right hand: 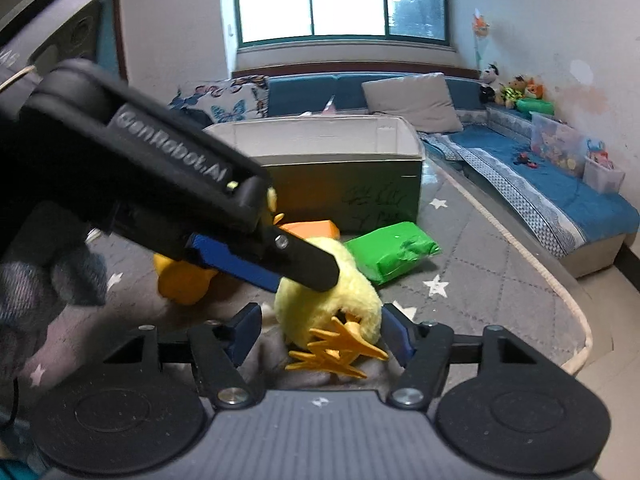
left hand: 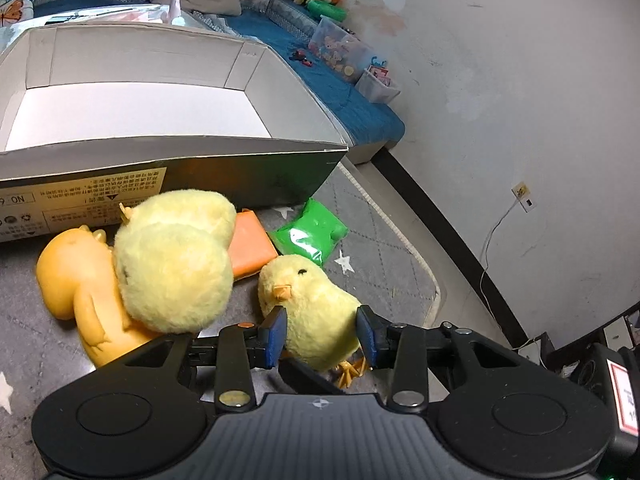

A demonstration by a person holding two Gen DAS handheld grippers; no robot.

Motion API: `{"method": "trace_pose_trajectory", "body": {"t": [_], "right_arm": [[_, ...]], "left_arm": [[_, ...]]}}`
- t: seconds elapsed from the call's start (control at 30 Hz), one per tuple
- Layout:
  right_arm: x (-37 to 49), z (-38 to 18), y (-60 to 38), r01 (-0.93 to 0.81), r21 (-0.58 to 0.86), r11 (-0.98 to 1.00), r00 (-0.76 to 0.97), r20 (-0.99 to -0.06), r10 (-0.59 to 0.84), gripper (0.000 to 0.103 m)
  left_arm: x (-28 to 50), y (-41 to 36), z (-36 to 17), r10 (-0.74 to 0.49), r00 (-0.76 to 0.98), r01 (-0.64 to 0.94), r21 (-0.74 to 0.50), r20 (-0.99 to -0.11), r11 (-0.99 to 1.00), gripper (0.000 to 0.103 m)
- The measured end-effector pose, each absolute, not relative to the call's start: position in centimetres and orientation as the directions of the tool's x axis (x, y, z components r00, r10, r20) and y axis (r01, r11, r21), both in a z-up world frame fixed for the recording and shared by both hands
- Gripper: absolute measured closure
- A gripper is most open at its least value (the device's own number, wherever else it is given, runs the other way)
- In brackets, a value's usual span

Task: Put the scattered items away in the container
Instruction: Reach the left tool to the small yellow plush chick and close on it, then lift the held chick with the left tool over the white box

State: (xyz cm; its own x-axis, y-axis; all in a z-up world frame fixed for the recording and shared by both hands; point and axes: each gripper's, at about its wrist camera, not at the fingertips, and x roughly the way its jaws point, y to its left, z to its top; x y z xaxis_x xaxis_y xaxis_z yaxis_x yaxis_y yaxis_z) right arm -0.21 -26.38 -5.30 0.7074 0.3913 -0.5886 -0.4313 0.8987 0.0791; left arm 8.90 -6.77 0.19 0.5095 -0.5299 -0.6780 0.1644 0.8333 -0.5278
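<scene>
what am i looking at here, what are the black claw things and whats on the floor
Each is a hand-held gripper, one per hand of a person, with a camera looking along its fingers. The left hand-held gripper straddles a small plush chick lying on the grey mat. The right hand-held gripper frames the same chick from its feet end; neither visibly squeezes it. Nearby lie a bigger plush chick, an orange duck toy, an orange packet, a green packet and the empty cardboard box.

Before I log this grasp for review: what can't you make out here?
- Small chick: head hidden in right wrist view by the left gripper.
- Orange toy: partly covered by big chick.
- Box: label cut off at left wrist view's edge.
</scene>
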Motion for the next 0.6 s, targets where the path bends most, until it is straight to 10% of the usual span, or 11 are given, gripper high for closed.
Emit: {"method": "trace_pose_trajectory", "body": {"t": [0.6], "right_arm": [[-0.4,-5.3,-27.0,-0.355,0.111,0.928,0.74,-0.574,0.352,0.047]], "left_arm": [[7.5,-9.1,0.1,-0.506,0.543,0.19,-0.488,-0.67,0.852,0.058]]}}
